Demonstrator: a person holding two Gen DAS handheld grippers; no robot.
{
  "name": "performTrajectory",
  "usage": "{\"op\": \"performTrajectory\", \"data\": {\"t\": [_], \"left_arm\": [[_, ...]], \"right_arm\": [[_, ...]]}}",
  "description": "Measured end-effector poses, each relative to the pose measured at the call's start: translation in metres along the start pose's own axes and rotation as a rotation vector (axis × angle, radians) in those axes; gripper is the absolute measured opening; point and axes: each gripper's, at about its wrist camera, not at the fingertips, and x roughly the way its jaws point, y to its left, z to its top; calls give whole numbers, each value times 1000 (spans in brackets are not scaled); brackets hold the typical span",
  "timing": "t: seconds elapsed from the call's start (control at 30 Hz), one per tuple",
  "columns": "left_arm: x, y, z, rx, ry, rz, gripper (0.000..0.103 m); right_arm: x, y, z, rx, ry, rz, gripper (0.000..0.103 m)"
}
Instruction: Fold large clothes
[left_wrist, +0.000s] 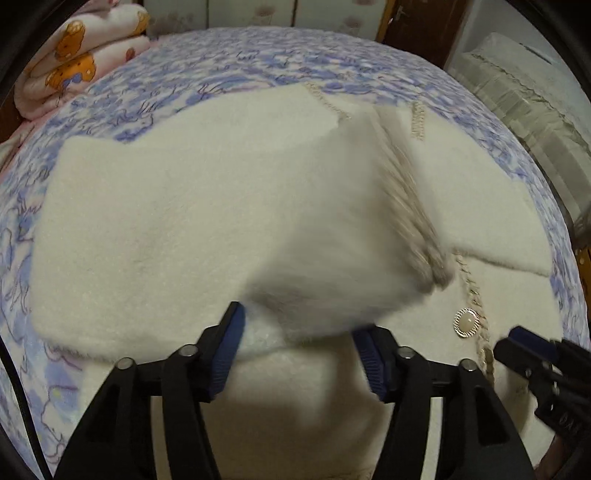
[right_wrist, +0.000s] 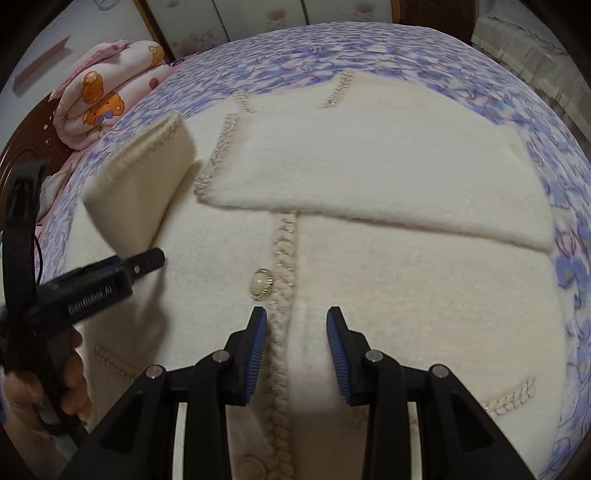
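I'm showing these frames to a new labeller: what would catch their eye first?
A fluffy cream wool jacket with braided trim covers most of the blue floral bedspread. Its left sleeve hangs lifted and motion-blurred before the left gripper. A round pearl button sits beside the front braid, ahead of the open right gripper.

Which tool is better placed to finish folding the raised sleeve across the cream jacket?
Left tool: the raised fuzzy cream sleeve sits between its fingers. The right tool hovers open and empty over the jacket's braided front trim.
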Motion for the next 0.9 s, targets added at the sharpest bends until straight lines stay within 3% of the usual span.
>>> {"op": "performTrajectory", "data": {"t": [0.03,0.2,0.43,0.63,0.9], "left_arm": [[-2,-2,-1,3,-3,-10,69],[-19,13,-5,-15,-21,-19,70],[-44,48,-29,-171,-39,-44,70],[-44,72,-47,-272,-2,-18,70],[-53,83,-62,-271,-10,77,70]], "right_arm": [[0,-1,1,3,-1,7,34],[2,12,10,-9,-9,64,34],[0,38,19,-41,-23,156,35],[3,46,14,-44,-3,195,42],[8,50,12,-40,21,219,43]]}}
